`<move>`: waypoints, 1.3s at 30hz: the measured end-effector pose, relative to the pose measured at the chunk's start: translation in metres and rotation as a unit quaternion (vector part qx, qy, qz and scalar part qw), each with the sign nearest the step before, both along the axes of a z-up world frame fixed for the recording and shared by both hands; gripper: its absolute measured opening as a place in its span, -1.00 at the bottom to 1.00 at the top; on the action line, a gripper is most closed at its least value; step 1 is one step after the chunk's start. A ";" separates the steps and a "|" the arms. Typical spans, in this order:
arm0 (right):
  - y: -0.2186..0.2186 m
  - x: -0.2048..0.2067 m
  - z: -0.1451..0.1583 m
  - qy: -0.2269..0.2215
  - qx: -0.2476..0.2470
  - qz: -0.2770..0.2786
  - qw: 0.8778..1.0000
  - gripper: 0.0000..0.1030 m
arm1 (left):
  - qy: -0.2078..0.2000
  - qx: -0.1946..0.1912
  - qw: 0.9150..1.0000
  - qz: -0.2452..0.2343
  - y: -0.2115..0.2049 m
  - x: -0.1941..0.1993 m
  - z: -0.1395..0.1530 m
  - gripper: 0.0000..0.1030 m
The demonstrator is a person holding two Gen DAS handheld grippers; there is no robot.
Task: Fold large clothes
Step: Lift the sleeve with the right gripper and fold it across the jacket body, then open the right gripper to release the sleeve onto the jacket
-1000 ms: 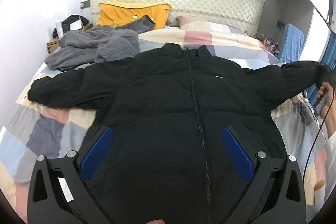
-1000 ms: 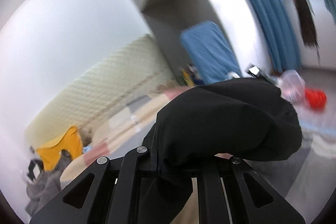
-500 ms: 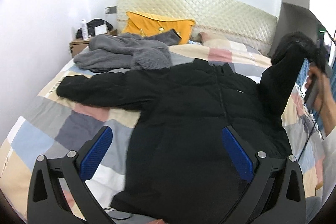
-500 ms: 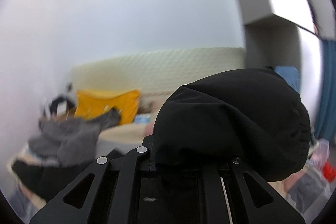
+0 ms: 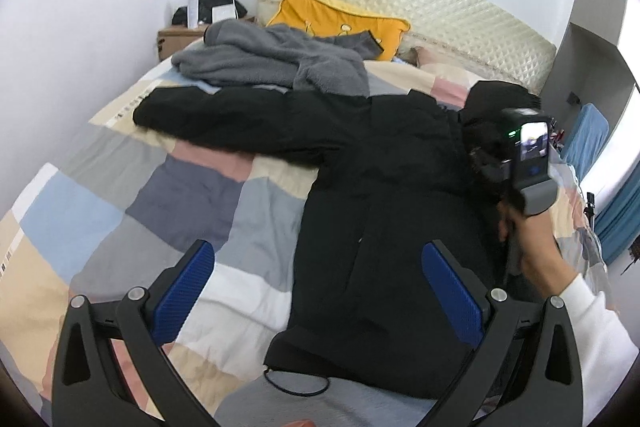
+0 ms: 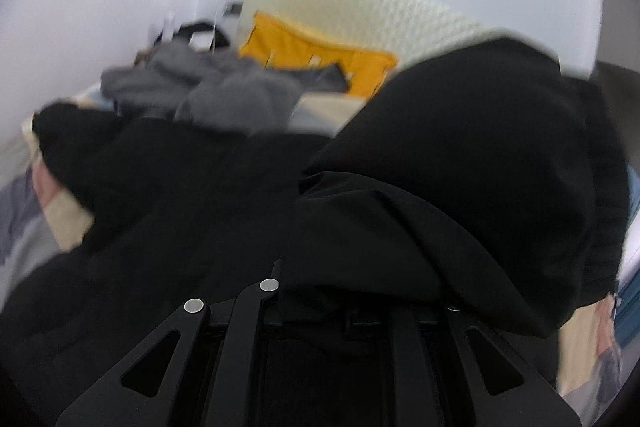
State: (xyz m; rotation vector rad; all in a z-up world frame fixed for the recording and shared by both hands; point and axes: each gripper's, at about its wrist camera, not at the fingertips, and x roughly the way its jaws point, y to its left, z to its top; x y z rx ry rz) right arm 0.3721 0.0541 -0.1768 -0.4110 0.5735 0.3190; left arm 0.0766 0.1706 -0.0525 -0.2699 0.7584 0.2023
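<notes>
While my right jaws are pinching the cuff [image 6: 460, 195] of the black jacket [image 5: 384, 211], nearly pressed together and having just eased apart a hair, the sleeve is bunching over them and hiding the pads. My right gripper [image 5: 486, 163] is hanging over the jacket's right side in the left view, a hand [image 5: 532, 251] in a white sleeve gripping its handle. My left gripper [image 5: 320, 291] is hovering with its jaws spread wide, the blue pads [image 5: 186, 291] clear of the fabric and holding nothing. One jacket is lying front-up across the bed [image 5: 120, 211], its other sleeve stretching out flat to the left. One grey fleece [image 5: 272, 63] is lying crumpled behind it, and one yellow pillow [image 5: 340, 19] is leaning on the quilted headboard [image 5: 440, 11]. A patchwork cover is dressing the bed, and white walls are closing the room.
</notes>
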 end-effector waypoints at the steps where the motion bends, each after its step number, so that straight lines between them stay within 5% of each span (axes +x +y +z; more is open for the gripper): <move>1: 0.005 0.003 -0.007 0.005 -0.012 0.001 1.000 -0.73 | 0.002 -0.003 1.000 -0.001 0.002 -0.001 -0.003 1.00; 6: 0.024 0.006 -0.030 0.034 -0.062 0.022 0.997 -0.43 | 0.012 -0.010 1.000 -0.004 0.003 -0.005 -0.011 1.00; 10: 0.021 -0.003 -0.019 0.028 -0.038 0.047 0.998 0.41 | 0.015 -0.023 1.000 -0.007 0.003 -0.003 -0.014 1.00; 11: 0.017 -0.006 -0.013 0.024 -0.024 0.049 0.998 0.49 | 0.014 -0.024 1.000 -0.009 0.002 -0.003 -0.013 1.00; 20: -0.041 -0.029 0.034 0.019 0.078 0.041 0.996 0.49 | -0.006 -0.012 0.999 -0.030 -0.027 0.003 0.005 1.00; 30: -0.141 -0.060 0.073 -0.010 0.131 -0.014 0.991 0.49 | -0.057 0.010 0.996 -0.065 -0.084 0.031 0.045 1.00; 39: -0.232 -0.054 0.065 -0.003 0.169 -0.090 0.981 0.50 | -0.077 0.007 0.991 -0.109 -0.152 0.093 0.038 1.00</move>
